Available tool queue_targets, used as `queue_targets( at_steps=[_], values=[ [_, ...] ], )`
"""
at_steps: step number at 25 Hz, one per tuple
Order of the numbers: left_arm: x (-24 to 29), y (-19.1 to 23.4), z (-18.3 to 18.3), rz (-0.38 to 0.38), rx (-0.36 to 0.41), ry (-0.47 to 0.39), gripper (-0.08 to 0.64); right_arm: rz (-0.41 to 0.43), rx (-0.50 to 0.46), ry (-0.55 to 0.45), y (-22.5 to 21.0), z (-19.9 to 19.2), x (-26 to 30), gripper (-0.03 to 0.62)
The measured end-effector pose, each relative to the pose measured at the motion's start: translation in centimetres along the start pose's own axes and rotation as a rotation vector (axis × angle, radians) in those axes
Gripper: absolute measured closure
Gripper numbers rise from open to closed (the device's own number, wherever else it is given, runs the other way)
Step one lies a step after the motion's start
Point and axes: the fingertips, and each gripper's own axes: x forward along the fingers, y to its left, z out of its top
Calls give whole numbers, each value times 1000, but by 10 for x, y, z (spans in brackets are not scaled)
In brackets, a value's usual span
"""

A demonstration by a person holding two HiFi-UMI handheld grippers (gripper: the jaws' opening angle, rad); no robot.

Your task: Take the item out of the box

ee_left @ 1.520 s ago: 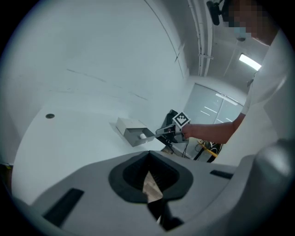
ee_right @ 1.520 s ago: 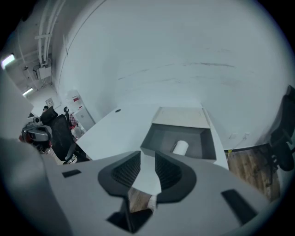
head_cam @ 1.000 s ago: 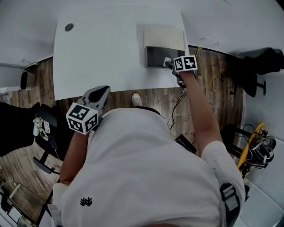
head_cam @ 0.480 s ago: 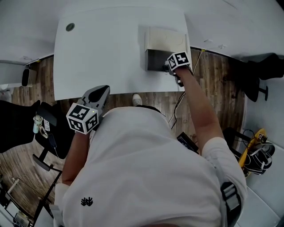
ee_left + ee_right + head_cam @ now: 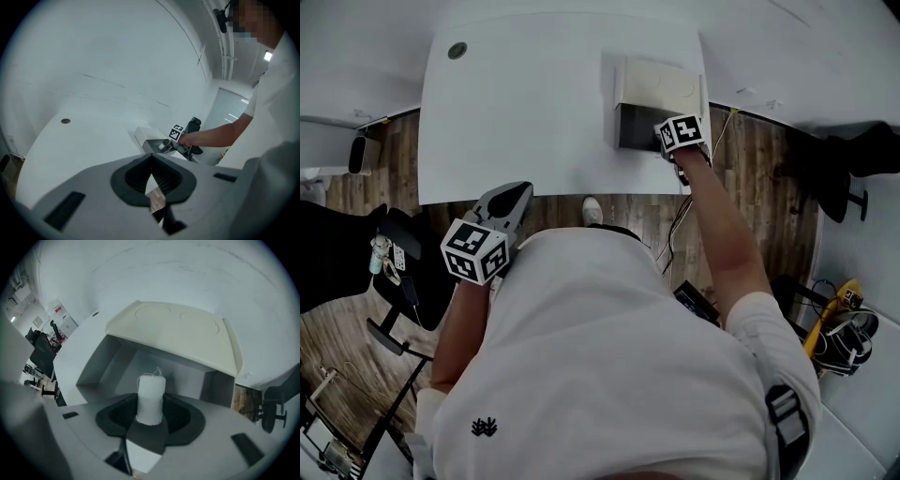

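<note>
A box [image 5: 656, 86] with its cream lid [image 5: 173, 333] flipped up stands at the right side of the white table [image 5: 525, 103], its grey inside facing me. My right gripper [image 5: 662, 141] reaches into the box's open front. In the right gripper view a white roll [image 5: 151, 397] with a loose thread on top stands upright between the dark pads [image 5: 178, 414]. The jaws are closing and both pads touch it, so the right gripper [image 5: 150, 417] grips it. My left gripper [image 5: 516, 194] hangs at the table's near edge, shut and empty, and in the left gripper view [image 5: 151, 169] it points toward the box [image 5: 149, 139].
A round cable hole [image 5: 457, 50] sits near the table's far left corner. Black chairs stand on the wooden floor at the left [image 5: 337, 258] and right [image 5: 862, 150]. A cable [image 5: 675, 225] hangs from the table's near right edge.
My right gripper has moved left and inward, from the box's front right corner into its opening. The left gripper has stayed where it was.
</note>
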Motion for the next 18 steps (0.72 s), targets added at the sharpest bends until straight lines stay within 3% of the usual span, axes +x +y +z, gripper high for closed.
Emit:
queue_targets(
  at_steps=[11,18],
  values=[
    [-16,0,-7,-40,5,-2,554,-11,62,-217,6,6,-42,422],
    [-28,-4,-6,-78,55,-2,554,-15,87,-348,27,6,-79,422]
  ],
)
